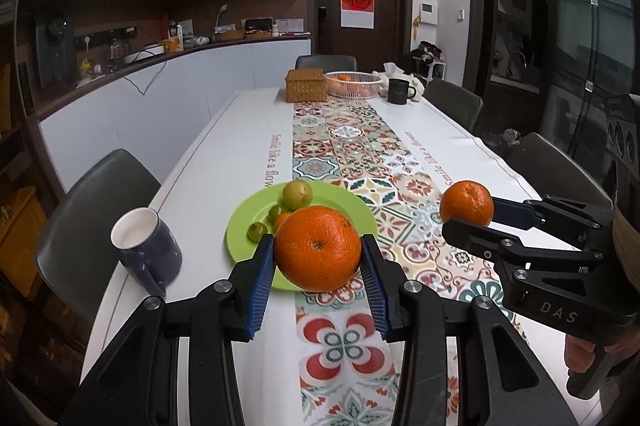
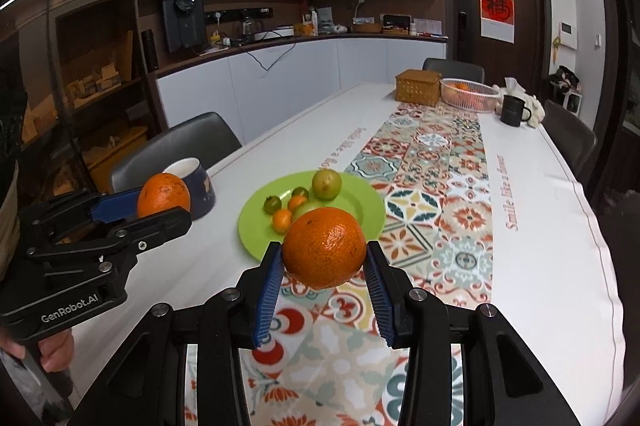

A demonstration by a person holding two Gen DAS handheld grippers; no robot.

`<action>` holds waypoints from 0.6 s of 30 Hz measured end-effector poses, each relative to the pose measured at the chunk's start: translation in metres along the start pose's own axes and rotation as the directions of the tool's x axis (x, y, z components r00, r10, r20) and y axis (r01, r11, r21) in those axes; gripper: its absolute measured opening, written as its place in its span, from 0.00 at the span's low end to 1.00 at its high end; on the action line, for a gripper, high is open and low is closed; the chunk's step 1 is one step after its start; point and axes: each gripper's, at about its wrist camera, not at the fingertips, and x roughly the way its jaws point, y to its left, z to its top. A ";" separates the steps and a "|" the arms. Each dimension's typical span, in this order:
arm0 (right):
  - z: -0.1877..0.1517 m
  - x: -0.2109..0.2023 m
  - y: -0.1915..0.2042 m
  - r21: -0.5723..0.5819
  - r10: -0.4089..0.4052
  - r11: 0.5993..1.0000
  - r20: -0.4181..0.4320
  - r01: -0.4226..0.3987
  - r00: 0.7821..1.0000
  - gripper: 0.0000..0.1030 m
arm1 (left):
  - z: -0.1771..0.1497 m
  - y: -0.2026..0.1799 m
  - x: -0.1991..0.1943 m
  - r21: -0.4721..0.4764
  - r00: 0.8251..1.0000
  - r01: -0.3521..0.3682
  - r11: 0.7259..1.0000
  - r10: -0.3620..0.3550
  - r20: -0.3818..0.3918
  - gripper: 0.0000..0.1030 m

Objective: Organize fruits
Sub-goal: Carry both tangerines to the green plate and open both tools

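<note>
Here each gripper holds one orange up in the air above the near end of the worktop (image 1: 240, 130). The left gripper (image 1: 318, 266) has its blue fingers (image 1: 262, 278) pressed on both sides of a big orange (image 1: 318, 248), so it cannot drop. The right gripper (image 2: 324, 268) does the same with its own orange (image 2: 325, 246), squeezing it in the middle where it is widest. Both fruits hang just above the green plate (image 1: 240, 226), which sits near the left edge, half on the flowery runner (image 1: 348, 154). The plate has only small fruit left on it: a green one (image 1: 297, 194) at the far side and some little green and orange ones. I think the oranges are held high so they can be carried without bumping the plate or the dark blue mug (image 1: 146, 250) beside it. At the far end of the worktop stands a white wire basket (image 1: 353, 84) with orange fruit inside, next to a woven box (image 1: 306, 86). That basket looks like the place for the oranges, but that is only my guess.
</note>
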 end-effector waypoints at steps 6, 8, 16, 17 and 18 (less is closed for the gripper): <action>0.021 0.009 0.002 -0.016 0.005 1.000 0.019 -0.005 1.000 0.41 | 0.016 0.008 0.005 0.000 1.000 -0.009 1.000 0.009 0.009 0.40; 0.027 0.013 0.002 -0.020 0.001 1.000 0.024 -0.001 1.000 0.41 | 0.020 0.010 0.007 0.003 1.000 -0.010 1.000 0.010 0.010 0.40; 0.045 0.034 0.001 -0.040 -0.003 0.999 0.017 0.004 1.000 0.41 | 0.034 0.022 0.028 0.004 1.000 -0.012 1.000 0.012 -0.004 0.40; 0.049 0.039 0.001 -0.043 -0.008 0.999 0.013 0.009 1.000 0.41 | 0.037 0.023 0.032 0.005 1.000 -0.012 1.000 0.012 -0.007 0.40; 0.050 0.042 0.001 -0.045 -0.009 0.999 0.011 0.010 1.000 0.41 | 0.038 0.025 0.035 0.006 1.000 -0.010 1.000 0.010 -0.012 0.40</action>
